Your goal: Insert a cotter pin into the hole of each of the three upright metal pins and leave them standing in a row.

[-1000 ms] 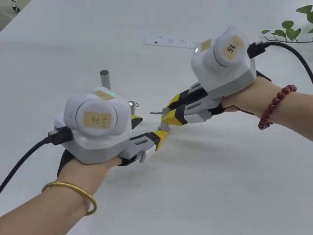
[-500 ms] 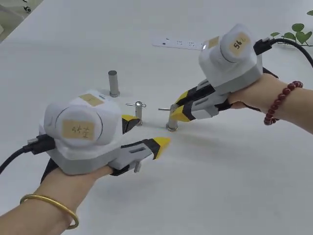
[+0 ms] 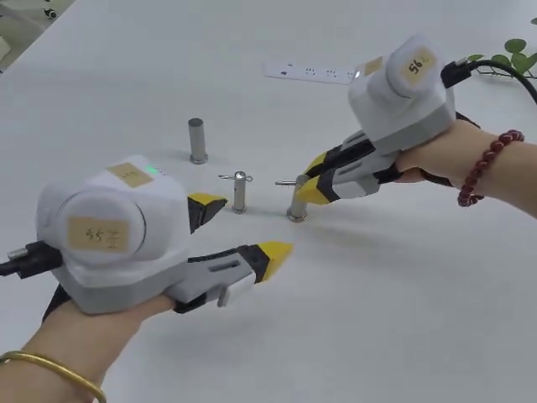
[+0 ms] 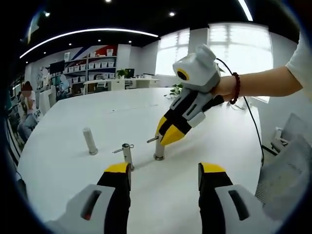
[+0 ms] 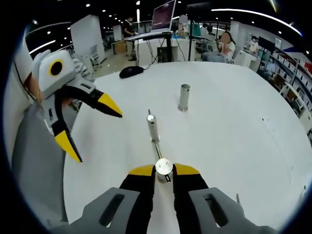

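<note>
right gripper (image 3: 307,193), pinching cotter pin (image 3: 285,181)

We work at a broad white matte workbench (image 3: 403,319). Toward its far side lies a long white power strip (image 3: 310,72), and the green leaves of a trailing plant (image 3: 516,54) lie off to the right. Around us is an open workshop with tall bright windows (image 4: 229,44) and white shelving with storage bins (image 4: 95,68). A curved white light strip (image 4: 87,33) crosses the dark ceiling, and a dark flat monitor (image 5: 163,14) stands on a far desk.
</note>
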`<state>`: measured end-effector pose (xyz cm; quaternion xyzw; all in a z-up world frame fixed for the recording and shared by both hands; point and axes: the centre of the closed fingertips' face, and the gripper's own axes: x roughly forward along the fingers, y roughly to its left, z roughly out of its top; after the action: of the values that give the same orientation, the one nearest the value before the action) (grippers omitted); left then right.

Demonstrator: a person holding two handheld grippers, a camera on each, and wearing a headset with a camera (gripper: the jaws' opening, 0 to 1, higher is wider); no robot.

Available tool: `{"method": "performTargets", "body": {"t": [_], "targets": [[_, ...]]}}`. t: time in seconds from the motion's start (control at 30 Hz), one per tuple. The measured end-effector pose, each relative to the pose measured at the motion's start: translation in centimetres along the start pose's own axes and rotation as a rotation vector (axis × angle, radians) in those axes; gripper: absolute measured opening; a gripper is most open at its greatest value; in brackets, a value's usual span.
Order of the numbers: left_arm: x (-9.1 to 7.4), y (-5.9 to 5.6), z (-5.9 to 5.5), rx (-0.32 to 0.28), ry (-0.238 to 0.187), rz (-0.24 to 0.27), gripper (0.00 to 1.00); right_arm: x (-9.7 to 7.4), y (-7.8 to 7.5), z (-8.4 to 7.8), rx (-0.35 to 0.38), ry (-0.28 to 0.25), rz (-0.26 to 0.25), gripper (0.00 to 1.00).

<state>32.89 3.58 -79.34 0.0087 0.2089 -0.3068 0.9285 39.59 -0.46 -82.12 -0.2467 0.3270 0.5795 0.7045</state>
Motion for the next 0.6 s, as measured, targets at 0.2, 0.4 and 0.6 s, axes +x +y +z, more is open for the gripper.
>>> {"method": "performTargets", "body": {"t": [0.2,0.4,0.6], "targets": [[-0.3,-0.3,0.4,0.026,-0.015,-0.01,0.61,0.1,0.3,-0.4,0.06,-0.014,0.01,0.2],[-0.6,-0.6,0.7,0.046,-0.023,-0.014,0.67,-1.2,0.2,0.3,0.111,-0.069,0.003,0.28],[-1.1,-0.7,1.0,0.026,-0.042,-0.013,0.73,-3.2,-0.6,0.3,0.131,-0.102,-0.016,0.35]]}}
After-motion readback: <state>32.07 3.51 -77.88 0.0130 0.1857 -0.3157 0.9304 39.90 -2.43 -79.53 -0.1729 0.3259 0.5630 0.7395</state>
